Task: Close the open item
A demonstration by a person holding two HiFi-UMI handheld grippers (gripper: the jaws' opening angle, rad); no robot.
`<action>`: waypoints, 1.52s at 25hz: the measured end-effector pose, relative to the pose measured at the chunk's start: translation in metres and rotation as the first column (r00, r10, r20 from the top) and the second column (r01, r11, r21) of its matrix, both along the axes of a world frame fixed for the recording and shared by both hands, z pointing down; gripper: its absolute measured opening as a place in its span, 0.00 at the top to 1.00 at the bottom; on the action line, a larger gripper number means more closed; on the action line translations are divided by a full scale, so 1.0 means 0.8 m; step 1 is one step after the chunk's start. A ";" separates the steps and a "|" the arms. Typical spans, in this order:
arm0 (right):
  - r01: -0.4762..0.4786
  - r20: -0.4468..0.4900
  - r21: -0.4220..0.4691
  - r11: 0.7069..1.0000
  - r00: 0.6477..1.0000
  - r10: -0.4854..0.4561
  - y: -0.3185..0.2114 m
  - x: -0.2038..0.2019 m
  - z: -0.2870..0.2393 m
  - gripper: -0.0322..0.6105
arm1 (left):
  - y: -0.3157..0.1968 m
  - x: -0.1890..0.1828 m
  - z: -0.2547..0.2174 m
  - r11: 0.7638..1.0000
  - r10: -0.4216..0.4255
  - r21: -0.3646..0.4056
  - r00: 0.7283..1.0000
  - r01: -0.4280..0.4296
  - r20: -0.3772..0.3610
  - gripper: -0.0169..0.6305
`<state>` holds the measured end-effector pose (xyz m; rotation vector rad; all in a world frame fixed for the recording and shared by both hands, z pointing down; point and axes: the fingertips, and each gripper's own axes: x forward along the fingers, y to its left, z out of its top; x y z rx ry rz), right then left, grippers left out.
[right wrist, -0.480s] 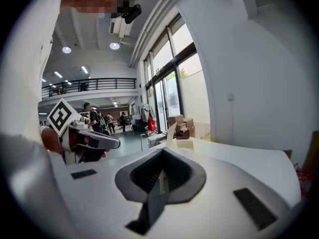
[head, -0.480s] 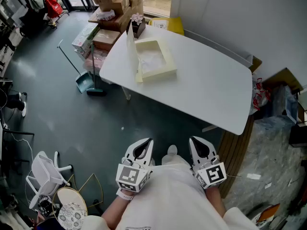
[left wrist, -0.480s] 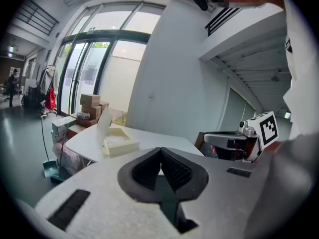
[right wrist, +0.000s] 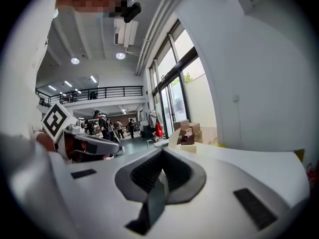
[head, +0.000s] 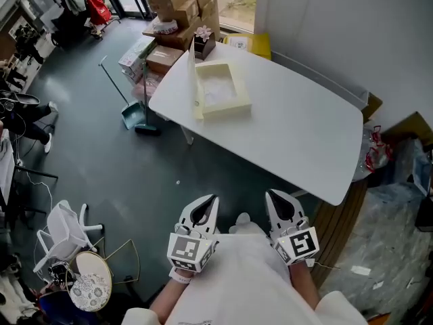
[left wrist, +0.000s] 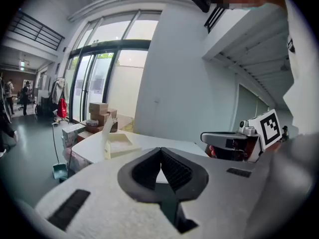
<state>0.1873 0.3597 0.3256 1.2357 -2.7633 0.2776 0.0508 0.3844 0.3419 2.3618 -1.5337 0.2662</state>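
Facing the open box [head: 226, 109], left gripper [head: 208, 200] and right gripper [head: 272, 196] have jaws closed, empty.

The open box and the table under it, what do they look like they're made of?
Box: likely thin paperboard, matte cream; its walls are thin and flat and the lid stands up from a folded edge. Table: smooth white top, perhaps laminate or painted board; even, unmarked surface. Core not visible.
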 end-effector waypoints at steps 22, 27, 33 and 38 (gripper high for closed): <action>-0.016 -0.004 0.013 1.000 1.000 0.016 -0.170 -0.067 -0.017 0.93 | -0.185 -0.060 -0.001 1.000 0.012 -0.009 0.999 -0.013 -0.050 0.93; -0.038 -0.013 0.028 0.999 0.999 0.038 -0.251 -0.110 -0.031 0.93 | -0.266 -0.091 -0.008 0.999 0.053 -0.007 0.996 -0.054 -0.066 0.93; -0.094 -0.010 0.019 0.995 0.996 0.094 -0.333 -0.154 -0.029 0.93 | -0.341 -0.126 -0.010 0.991 0.131 0.006 0.989 -0.131 -0.065 0.93; -0.137 -0.012 0.012 0.991 0.991 0.137 -0.377 -0.179 -0.027 0.93 | -0.387 -0.151 -0.007 0.987 0.161 -0.007 0.984 -0.162 -0.079 0.93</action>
